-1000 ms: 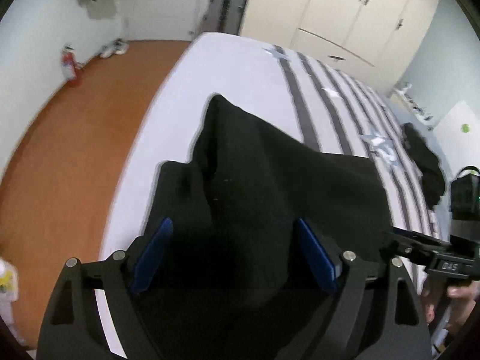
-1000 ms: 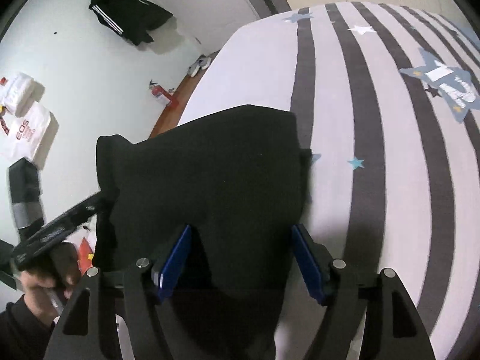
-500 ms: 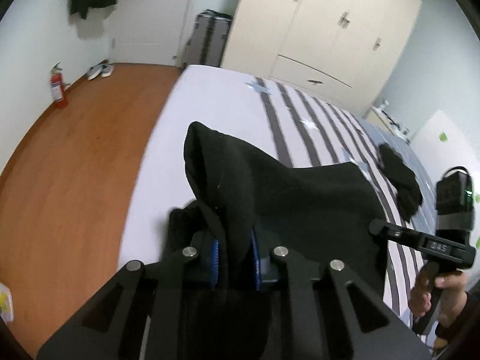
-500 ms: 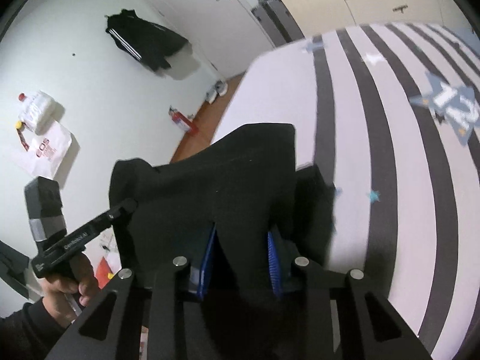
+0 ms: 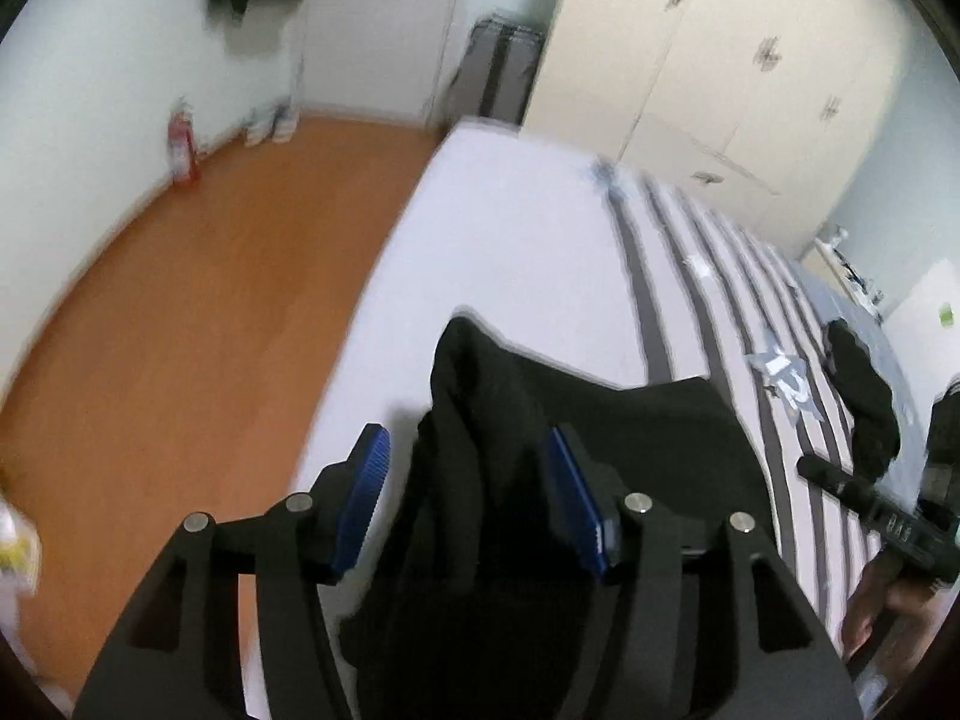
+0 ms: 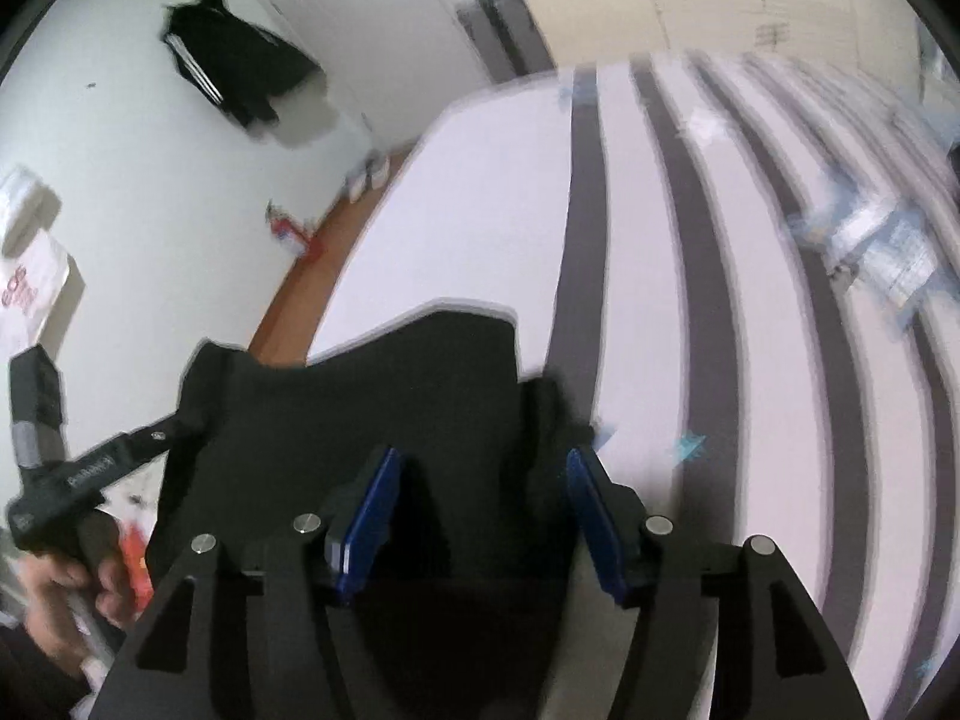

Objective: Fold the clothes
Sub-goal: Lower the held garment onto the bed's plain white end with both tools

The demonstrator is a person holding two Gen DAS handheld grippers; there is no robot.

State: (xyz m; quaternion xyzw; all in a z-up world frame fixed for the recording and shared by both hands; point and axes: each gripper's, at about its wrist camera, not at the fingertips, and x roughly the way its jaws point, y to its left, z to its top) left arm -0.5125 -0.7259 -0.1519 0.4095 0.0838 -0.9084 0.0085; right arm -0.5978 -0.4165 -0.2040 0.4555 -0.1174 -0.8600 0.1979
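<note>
A black garment (image 5: pixel 630 438) lies bunched at the near corner of the bed; it also shows in the right wrist view (image 6: pixel 372 402). My left gripper (image 5: pixel 474 480) is open, its blue pads (image 5: pixel 366 486) wide apart around a raised fold of the cloth. My right gripper (image 6: pixel 480 510) is open too, pads (image 6: pixel 594 516) spread either side of the garment's near edge. Each gripper shows in the other's view, the right one in the left wrist view (image 5: pixel 882 516) and the left one in the right wrist view (image 6: pixel 90 468). Both views are motion-blurred.
The bed has a white sheet with grey stripes (image 6: pixel 690 252) and star prints. A second black garment (image 5: pixel 864 396) lies further along the bed. Orange floor (image 5: pixel 180 312) lies left of the bed, with a red extinguisher (image 5: pixel 183 147), wardrobes (image 5: pixel 690 60) and a hung jacket (image 6: pixel 228 72).
Half a second ago both grippers were shut on raised folds of the black garment; now both have opened and the cloth has dropped lower onto the bed.
</note>
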